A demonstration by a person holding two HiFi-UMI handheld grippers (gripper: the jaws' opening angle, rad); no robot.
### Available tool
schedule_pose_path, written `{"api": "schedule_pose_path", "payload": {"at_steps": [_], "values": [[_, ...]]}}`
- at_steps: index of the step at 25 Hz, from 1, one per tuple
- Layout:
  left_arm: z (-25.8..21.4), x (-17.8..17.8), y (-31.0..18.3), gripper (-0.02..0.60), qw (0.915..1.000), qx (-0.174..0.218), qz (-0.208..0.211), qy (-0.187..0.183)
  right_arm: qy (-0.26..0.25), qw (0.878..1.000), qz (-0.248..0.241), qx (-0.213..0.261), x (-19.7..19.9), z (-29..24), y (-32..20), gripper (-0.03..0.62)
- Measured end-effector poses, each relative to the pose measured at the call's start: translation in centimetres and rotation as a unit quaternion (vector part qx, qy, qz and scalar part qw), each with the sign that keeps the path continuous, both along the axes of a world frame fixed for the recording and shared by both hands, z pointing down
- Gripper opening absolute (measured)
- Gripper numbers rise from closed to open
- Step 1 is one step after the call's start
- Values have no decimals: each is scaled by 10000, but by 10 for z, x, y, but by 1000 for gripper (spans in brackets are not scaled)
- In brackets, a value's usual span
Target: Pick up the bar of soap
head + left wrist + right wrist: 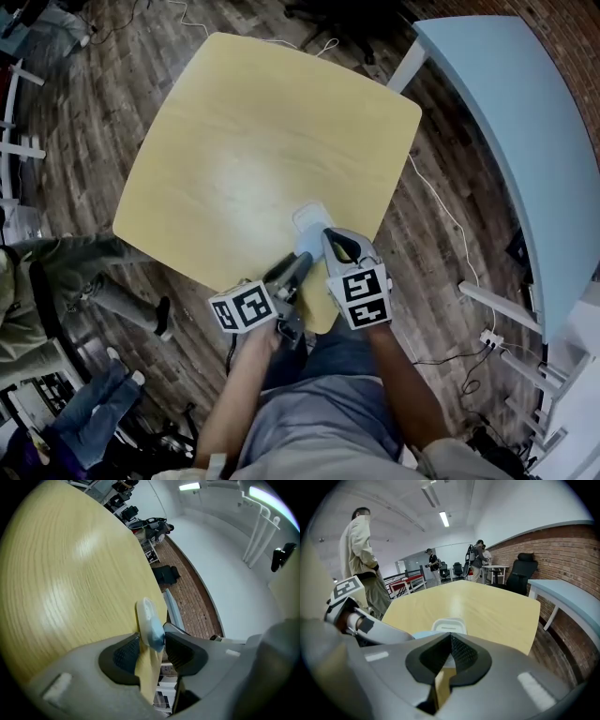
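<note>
Between the left tongs, which stand apart, sits the pale-blue bar of soap (rounded, smooth) on a white dish. The right tongs are pressed together, holding nothing. The dish lies by the surface's near edge; broad wood stretches beyond.

I see the grey plastic left gripper and right gripper, each with black textured pads and a white cube bearing black square markers. The person wears a grey shirt and blue jeans.
</note>
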State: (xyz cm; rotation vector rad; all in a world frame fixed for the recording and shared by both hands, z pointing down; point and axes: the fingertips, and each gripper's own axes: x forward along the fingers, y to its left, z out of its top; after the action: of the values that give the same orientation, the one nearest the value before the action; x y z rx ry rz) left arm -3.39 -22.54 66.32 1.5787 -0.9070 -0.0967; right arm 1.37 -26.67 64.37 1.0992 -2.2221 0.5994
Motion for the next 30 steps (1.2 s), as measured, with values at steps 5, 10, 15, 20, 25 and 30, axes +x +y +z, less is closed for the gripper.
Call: {"api": "schedule_pose_path", "payload": {"at_steps": [5,10,15,20,25,30], "values": [[0,10,-10,175,9999,74,-73,73,-67,10000,-22,-48,0,2,1,2],[2,13,-15,175,9999,74,-66,-71,-127,9999,2,-74,-1,2,1,1],[2,12,-15,146,9997,139,-23,-198,-163,9998,-39,-59,-3,2,2,2],[3,13,-13,133,9999,19,-129,114,-197,9998,-64,-29,-4,1,2,2],[-4,17,-9,129,9990,-42,-171,420,-197,9998,-7,36,-3,-2,1,2],[-5,11,-9,125,9987,22,-187,477,-275,9996,71,7,-3,0,2,3]]}}
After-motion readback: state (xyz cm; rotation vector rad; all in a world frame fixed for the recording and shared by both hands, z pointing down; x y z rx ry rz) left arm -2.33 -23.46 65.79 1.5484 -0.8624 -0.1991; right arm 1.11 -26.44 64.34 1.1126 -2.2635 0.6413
